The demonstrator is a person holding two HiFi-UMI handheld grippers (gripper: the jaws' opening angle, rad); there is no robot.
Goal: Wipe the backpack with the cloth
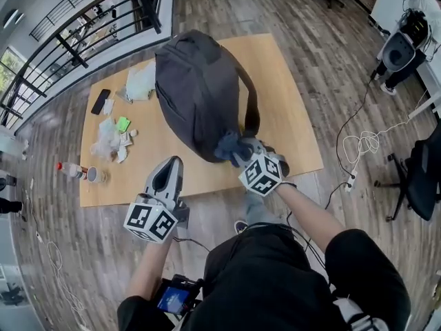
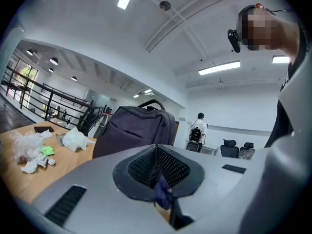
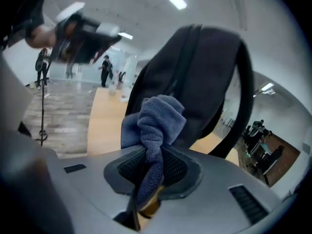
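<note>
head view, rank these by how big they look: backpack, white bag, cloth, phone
1. backpack, by far the largest
2. white bag
3. cloth and phone: about alike. The cloth is bunched up and nearer the camera, so I won't rank these two.

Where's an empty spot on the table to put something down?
The table is bare right of the backpack, out to its far and right edges. A narrower strip lies between backpack and scraps. The left side is crowded: phone, plastic bag, scraps, bottle.
</note>
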